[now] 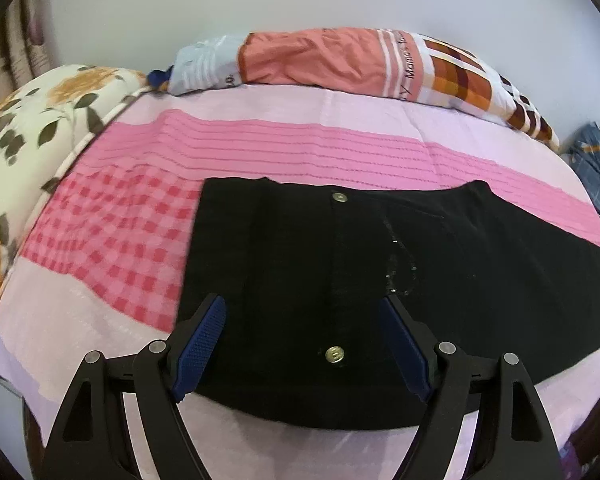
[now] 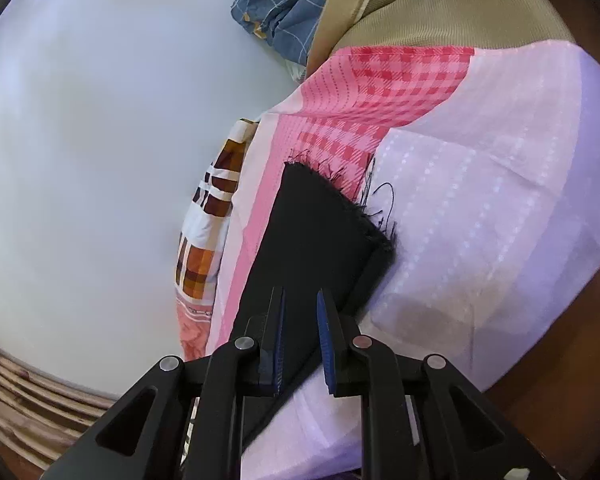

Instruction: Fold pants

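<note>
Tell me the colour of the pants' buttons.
Brass-gold, on black pants: one button near, another farther. Left wrist view shows them best.

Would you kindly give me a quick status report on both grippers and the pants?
Left gripper open, over the waist of the black fabric pants. Right gripper part open, above the frayed leg hem. Pants flat on pink checked bedsheet. Nothing in the way.

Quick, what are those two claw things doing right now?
Left gripper: open, over the waist of the black fabric pants, holding nothing.
Right gripper: narrowly open above the frayed pant leg.
</note>
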The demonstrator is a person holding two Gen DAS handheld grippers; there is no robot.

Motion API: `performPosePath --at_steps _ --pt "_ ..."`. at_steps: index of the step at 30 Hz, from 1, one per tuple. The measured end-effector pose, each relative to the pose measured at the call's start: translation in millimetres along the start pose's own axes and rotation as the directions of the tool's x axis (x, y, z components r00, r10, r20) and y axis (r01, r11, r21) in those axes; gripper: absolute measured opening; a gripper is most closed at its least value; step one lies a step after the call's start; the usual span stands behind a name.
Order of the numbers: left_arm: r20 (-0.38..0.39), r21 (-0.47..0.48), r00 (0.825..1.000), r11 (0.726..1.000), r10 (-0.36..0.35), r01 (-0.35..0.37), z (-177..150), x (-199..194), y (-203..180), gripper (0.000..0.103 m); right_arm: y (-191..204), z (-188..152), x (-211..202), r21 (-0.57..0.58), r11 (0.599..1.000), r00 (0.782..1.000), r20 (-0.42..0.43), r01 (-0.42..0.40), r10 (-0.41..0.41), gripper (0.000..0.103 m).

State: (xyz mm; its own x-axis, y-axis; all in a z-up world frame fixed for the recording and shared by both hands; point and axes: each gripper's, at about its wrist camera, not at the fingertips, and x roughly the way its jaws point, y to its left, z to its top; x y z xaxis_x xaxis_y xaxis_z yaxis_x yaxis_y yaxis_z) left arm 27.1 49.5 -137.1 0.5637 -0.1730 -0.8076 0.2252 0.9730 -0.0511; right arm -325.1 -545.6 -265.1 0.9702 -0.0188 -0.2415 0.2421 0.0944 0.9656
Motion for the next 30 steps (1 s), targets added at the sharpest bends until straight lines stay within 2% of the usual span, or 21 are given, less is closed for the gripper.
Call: performPosePath --at_steps 2,4,6,9,10,15,17,18,21,27,30 --pt "0.006 -0.009 1.000 1.000 -0.009 0.009 1 3 -1 0.079 -5 1 9 0.020 1.000 1.000 -0.016 0.013 -0.012 0.017" --pt "0.008 -0.037 1.000 0.999 -0.025 0.026 2 7 3 0.079 -10 3 17 0.028 0.999 0.999 -0.027 0.046 -0.046 0.023" --pt "-0.006 -0.076 0.999 0.997 -0.034 0.034 2 12 9 0.079 -17 3 22 0.053 0.995 0.996 -0.037 0.082 -0.081 0.025" --pt "-0.018 -0.115 0.999 0.992 -0.047 0.044 1 18 15 0.079 -19 1 21 0.064 0.995 0.997 -0.025 0.079 -0.078 0.027" --pt "-0.017 -0.119 0.999 0.992 -0.047 0.044 0 18 16 0.079 -18 1 22 0.061 0.995 0.997 -0.022 0.076 -0.074 0.030" --pt "-0.035 -0.090 0.999 0.996 -0.026 0.023 -2 22 15 0.079 -5 0 40 0.039 0.998 0.998 -0.037 0.055 -0.053 0.032" --pt "-0.035 -0.077 0.999 0.997 -0.018 0.016 -3 23 14 0.079 -1 -3 45 0.018 0.996 0.996 -0.039 0.084 -0.083 0.018" --pt "-0.035 -0.072 0.999 0.997 -0.018 0.015 -3 23 13 0.079 0 -4 47 0.014 0.994 0.993 -0.046 0.108 -0.107 0.007" --pt "-0.037 -0.064 0.999 0.998 -0.019 0.016 -3 25 14 0.079 -1 -9 43 -0.001 0.990 0.989 -0.040 0.144 -0.144 0.006" --pt "-0.042 -0.068 0.999 0.998 -0.011 0.008 -3 28 20 0.080 -2 -14 32 -0.003 0.987 0.986 -0.046 0.162 -0.162 0.005" --pt "-0.043 -0.059 0.999 0.998 -0.009 0.006 -3 30 20 0.081 -18 -11 34 0.076 0.993 0.995 -0.048 0.095 -0.092 0.004"
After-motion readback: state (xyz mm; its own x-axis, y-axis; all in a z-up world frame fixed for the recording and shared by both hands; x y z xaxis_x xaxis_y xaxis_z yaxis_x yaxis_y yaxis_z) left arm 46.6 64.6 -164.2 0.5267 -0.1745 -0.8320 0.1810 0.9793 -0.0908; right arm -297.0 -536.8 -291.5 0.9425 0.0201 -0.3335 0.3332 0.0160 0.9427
